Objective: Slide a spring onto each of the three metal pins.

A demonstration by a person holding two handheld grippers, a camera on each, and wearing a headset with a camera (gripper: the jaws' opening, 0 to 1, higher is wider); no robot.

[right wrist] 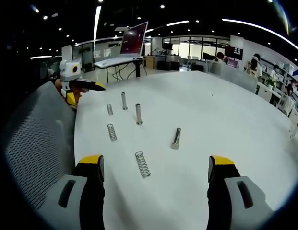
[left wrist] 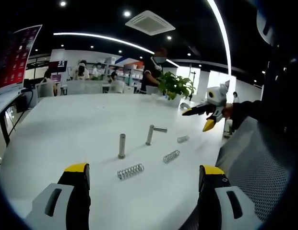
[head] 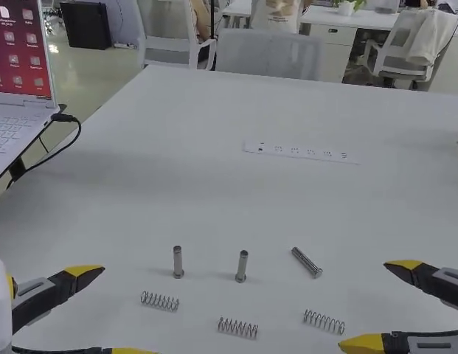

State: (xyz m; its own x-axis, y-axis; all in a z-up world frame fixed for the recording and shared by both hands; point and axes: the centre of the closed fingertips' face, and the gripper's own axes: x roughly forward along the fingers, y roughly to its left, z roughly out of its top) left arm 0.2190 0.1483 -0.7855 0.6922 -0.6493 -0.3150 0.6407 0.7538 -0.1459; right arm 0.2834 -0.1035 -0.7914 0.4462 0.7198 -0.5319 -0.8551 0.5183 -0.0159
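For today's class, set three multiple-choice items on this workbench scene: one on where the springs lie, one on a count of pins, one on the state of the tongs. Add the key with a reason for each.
1. Where do the three springs lie?
A. In a tray.
B. On the table, nearer the person than the pins.
C. Slid onto the pins.

2. How many pins stand upright?
A. None.
B. Three.
C. Two.

3. How do the left tongs and right tongs stand?
A. Both open, empty.
B. Both shut on springs.
C. One shut on a pin.

Key: 1 B, the springs lie bare on the table in front of the pins; 2 C, one pin lies flat, two stand; 3 A, each gripper view shows a wide gap between yellow tips.
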